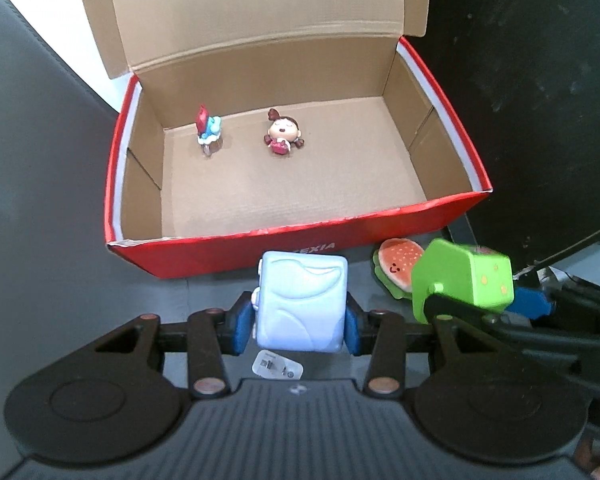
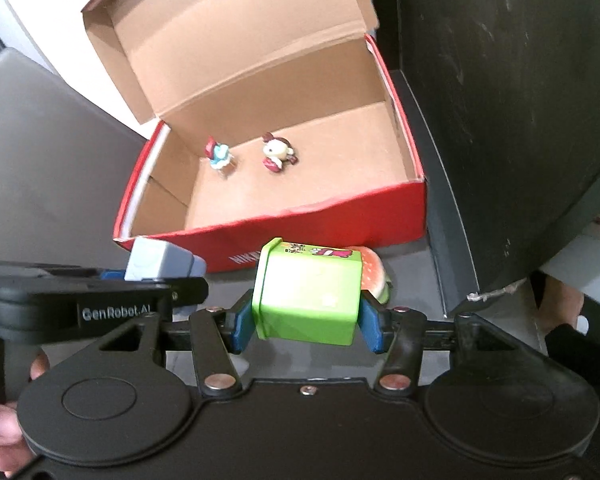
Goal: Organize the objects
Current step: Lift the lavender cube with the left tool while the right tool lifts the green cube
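2 figurines lie in the red box [image 1: 332, 240]; the left gripper [image 1: 300, 320] fingers clamp a blue cube [image 1: 302, 304], the right gripper [image 2: 306, 324] a green box [image 2: 308, 296], and a watermelon toy [image 1: 396, 266] waits on the worktop.

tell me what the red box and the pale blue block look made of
Red box: corrugated cardboard, brown fluted inside walls with fold creases, glossy red print outside. Pale blue block: probably moulded plastic, smooth with a soft sheen and raised curved relief; could be soft rubbery material.

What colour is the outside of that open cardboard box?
Red, with white lettering on the front wall of the box; clearest in the left wrist view.
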`<state>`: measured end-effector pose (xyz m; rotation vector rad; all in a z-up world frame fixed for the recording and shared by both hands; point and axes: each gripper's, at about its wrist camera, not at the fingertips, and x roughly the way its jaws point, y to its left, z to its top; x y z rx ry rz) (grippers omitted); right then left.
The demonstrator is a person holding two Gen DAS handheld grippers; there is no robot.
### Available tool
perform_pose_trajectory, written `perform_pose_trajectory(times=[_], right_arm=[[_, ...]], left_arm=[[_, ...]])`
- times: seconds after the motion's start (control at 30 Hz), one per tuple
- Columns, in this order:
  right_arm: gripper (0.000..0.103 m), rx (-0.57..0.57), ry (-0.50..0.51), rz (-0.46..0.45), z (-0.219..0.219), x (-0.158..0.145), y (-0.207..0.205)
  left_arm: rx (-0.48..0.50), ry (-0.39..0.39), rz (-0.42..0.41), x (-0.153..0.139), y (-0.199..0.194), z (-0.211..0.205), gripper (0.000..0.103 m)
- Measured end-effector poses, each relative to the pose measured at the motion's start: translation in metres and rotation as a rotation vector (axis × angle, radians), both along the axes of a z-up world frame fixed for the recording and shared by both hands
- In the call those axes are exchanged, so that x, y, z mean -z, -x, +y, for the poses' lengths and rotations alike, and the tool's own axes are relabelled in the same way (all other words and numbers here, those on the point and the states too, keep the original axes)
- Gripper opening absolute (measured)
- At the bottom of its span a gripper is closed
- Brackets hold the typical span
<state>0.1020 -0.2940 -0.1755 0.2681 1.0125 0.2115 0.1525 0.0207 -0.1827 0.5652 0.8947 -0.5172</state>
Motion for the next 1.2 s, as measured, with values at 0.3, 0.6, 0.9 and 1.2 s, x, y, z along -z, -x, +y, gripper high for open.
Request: perform_pose_trajectory(times=[0.3,0.6,0.9,1.2], right_arm=[[0.052,-0.014,-0.006,-0.033,-0.001,-0.021,0.006],[0.052,-0.022,-0.005,-0.08,0.002,-0.046,0.012],[0.052,-0.026,0.004,-0.121,0.006,-0.064,0.016],[0.052,-0.038,0.006,-0.156,0.008,-0.084,0.014]], left_arm=[[0.027,0.038,-0.019,-0.021,0.014,0.015,0.044],[0.047,0.078,-0.052,-0.045,0.019,0.029,0.044],[0.074,0.107,-0.112,-0.072,0.021,0.042,0.044],[0.119,0.115,-0.149,-0.092,0.023,0.045,0.044]])
